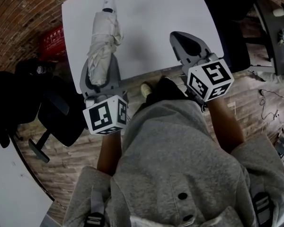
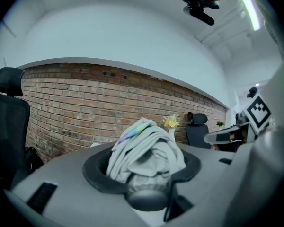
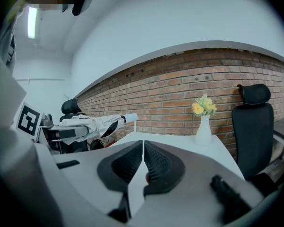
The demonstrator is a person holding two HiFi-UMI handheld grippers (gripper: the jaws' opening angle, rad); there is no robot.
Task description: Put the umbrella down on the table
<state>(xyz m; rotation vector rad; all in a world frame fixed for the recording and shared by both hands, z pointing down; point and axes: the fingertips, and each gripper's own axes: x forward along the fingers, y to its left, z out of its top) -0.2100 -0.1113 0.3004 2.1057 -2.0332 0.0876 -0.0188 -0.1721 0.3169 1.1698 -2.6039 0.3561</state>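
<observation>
A folded cream umbrella lies lengthwise over the left part of the white table, its white tip pointing to the far edge. My left gripper is shut on its near end, and the bunched fabric fills the space between the jaws. From the right gripper view the umbrella hangs roughly level in the air, clear of the tabletop. My right gripper hovers over the table's near right part. Its ribbed pads meet at the tips with nothing between them.
A white vase with yellow flowers stands at the table's far end, in front of a brick wall. A black office chair is beside the table on the right, another on the left near a red crate.
</observation>
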